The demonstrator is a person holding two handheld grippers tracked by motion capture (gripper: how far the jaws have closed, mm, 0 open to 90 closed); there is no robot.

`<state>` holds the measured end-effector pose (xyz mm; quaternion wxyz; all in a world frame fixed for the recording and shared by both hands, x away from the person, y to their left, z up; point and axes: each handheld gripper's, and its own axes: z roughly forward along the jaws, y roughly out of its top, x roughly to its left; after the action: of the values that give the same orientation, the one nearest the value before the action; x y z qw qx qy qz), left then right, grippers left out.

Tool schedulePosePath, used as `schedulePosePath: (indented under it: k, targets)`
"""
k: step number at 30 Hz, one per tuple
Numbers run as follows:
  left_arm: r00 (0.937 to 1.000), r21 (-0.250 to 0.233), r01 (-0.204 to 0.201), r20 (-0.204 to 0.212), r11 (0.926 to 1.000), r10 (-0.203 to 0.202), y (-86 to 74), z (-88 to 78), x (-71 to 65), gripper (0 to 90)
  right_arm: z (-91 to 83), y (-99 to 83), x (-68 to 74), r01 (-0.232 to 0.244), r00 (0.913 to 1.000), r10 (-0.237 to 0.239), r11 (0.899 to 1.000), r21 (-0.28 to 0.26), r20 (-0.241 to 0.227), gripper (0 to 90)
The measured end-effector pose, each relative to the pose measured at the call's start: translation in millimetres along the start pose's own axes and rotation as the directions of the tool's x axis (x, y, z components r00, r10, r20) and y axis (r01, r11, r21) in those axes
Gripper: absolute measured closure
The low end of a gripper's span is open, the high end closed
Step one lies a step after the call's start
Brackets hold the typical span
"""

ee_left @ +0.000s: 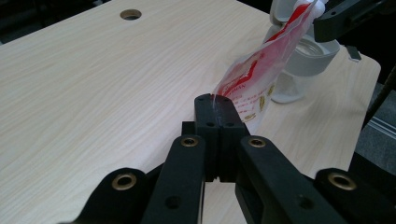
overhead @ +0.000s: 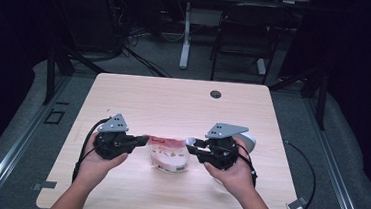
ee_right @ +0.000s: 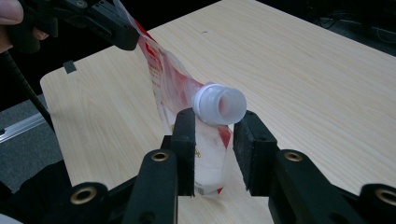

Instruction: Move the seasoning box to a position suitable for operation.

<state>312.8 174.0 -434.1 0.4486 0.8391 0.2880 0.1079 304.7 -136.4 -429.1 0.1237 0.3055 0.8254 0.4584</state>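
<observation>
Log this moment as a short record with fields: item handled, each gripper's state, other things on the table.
item: red and white spouted pouch, held up over the table between the two grippers
left gripper: shut on the pouch's top corner
right gripper: jaws on either side of the white spout; contact not clear
behind the pouch: grey and clear container, standing on the table
table hole: round opening near the far edge

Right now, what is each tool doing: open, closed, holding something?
Left tool: closed, pinching the top corner of the red and white pouch.
Right tool: jaws around the pouch's white spout; whether they press on it cannot be told.
</observation>
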Motion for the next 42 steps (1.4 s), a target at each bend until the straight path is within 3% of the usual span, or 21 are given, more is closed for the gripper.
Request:
schedulePosePath:
  k: [7,13,17,29,38,42]
  targets:
    - [0.9999,0.005,-0.01,0.013,0.9999,0.01,1.5,0.8,-12.7,90.0,-10.9,-7.3,2.8,0.0,1.0,0.0,1.0,0.005,0.003,70.2]
    - [0.9997,0.014,-0.008,0.022,0.9999,0.008,-1.1,3.8,-15.7,90.0,-16.0,-11.1,6.2,0.007,1.0,-0.007,1.0,0.021,0.006,70.0]
    - [0.999,-0.007,0.011,0.044,0.9999,-0.011,-5.0,5.7,-14.4,90.0,-15.6,-14.6,5.6,0.014,0.9999,-0.014,1.0,0.022,0.005,69.9]
    - [0.9986,-0.02,0.02,0.049,0.9996,-0.019,-5.2,4.1,-12.3,71.2,-21.5,-14.0,3.1,0.052,0.9979,-0.052,0.998,0.019,-0.038,63.7]
    - [0.997,0.0,0.037,0.068,0.9993,-0.037,-7.2,-3.2,-6.0,65.4,-31.4,-13.9,3.4,0.02,0.9985,-0.02,1.0,0.001,-0.051,59.5]
    - [0.9968,-0.004,0.043,0.068,0.9991,-0.043,-9.2,-7.8,-3.6,65.0,-36.8,-11.6,4.5,0.034,0.9983,-0.034,0.999,0.001,-0.048,57.8]
